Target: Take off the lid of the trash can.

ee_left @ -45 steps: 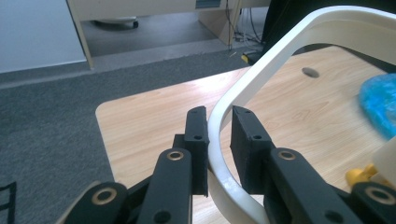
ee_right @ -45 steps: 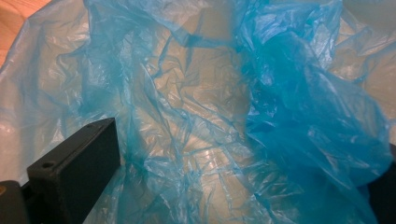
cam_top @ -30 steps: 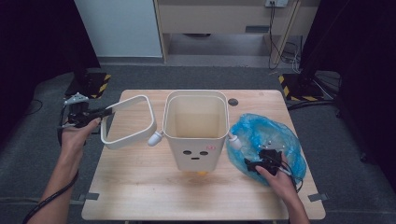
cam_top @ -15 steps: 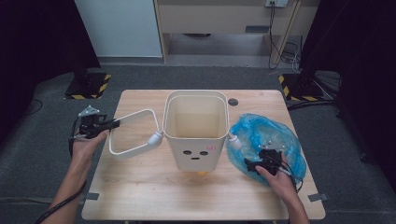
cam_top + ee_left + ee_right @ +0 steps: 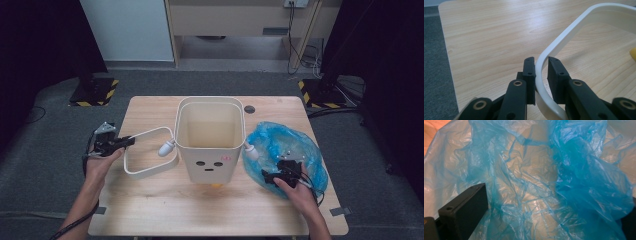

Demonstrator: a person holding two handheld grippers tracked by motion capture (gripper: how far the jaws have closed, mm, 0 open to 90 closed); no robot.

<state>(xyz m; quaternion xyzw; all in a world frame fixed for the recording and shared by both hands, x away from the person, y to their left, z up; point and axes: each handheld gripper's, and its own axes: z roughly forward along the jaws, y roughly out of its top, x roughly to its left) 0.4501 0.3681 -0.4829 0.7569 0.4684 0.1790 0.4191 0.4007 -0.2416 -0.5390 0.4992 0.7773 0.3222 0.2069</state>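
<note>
White ring (image 5: pixel 150 152) lying flat on the counter (image 5: pixel 150 210), just left of the bin (image 5: pixel 209 137), near edge clamped between the closed fingers (image 5: pixel 530 75) of the left gripper (image 5: pixel 120 142). Seen in the left gripper view as a thin white band (image 5: pixel 564 40) curving up and away to the right, pads pressed on both faces of it. Tethered at its far corner to a small white knob (image 5: pixel 166 148) touching the bin's left wall. Bin upright, open at the top, cream inside, with two dark dots and a small slot on its front face. A second white knob (image 5: pixel 251 151) at the bin's right wall, touching the blue bag (image 5: pixel 295 145). Bag crumpled on the counter right of the bin, translucent and heavily creased. Right gripper (image 5: pixel 280 175) resting on the bag's near part, held by the right hand (image 5: pixel 300 192). Fingers (image 5: pixel 466 207) there standing wide apart, with blue film bunched between them. A bit of yellow (image 5: pixel 215 185) at the bin's foot. Dark round spot (image 5: pixel 249 109) on the counter behind the bin.
</note>
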